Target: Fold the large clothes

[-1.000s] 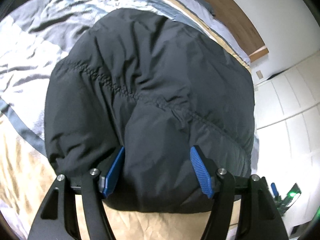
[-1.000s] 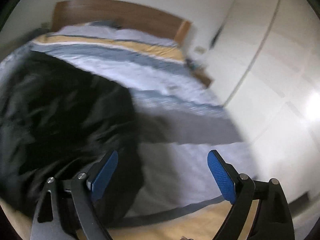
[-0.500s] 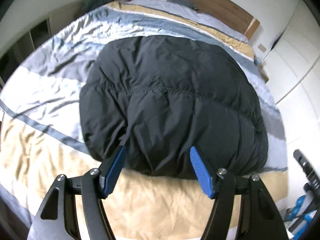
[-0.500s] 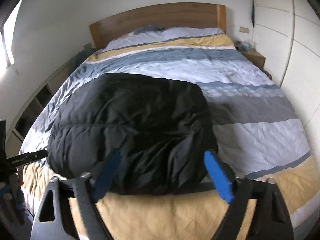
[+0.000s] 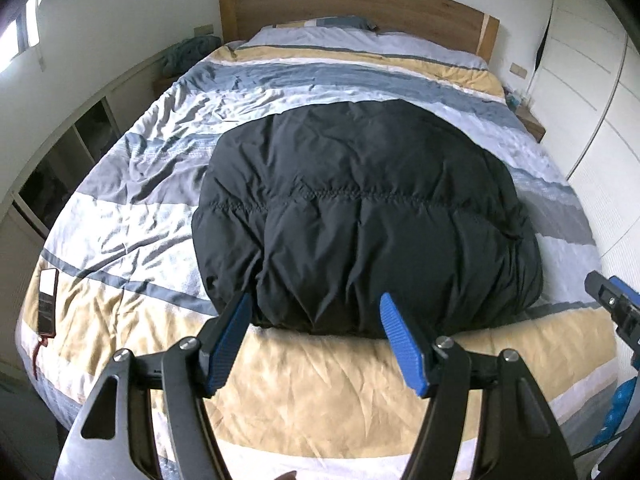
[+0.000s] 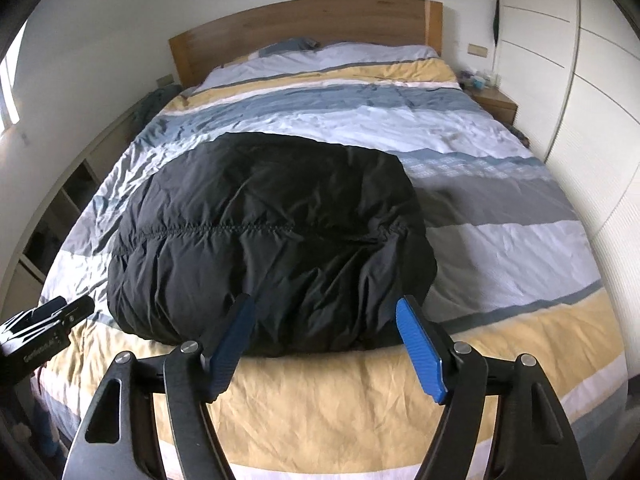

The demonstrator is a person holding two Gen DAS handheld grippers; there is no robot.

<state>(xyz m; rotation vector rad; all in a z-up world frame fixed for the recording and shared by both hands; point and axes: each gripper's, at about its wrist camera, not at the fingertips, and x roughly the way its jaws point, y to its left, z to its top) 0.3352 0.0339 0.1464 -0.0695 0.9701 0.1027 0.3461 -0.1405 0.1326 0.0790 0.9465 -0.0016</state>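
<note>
A black puffy quilted jacket (image 5: 360,216) lies folded in a compact bundle on the striped duvet of the bed (image 5: 132,184); it also shows in the right wrist view (image 6: 264,236). My left gripper (image 5: 316,316) is open and empty, held back above the bundle's near edge. My right gripper (image 6: 326,320) is open and empty, held back the same way near the bundle's near right part. The right gripper's body shows at the right edge of the left wrist view (image 5: 612,304). The left gripper's body shows at the left edge of the right wrist view (image 6: 44,324).
A phone (image 5: 47,296) lies on the duvet near the bed's left edge. A wooden headboard (image 5: 352,8) stands at the far end. White wardrobes (image 6: 580,80) line the right side, with a nightstand (image 6: 494,104). Open shelving (image 5: 60,168) runs along the left wall.
Both grippers have pulled back and up from the jacket. The left one was pressed against the bundle a second ago and now stands clear of it. The jacket lies still.
</note>
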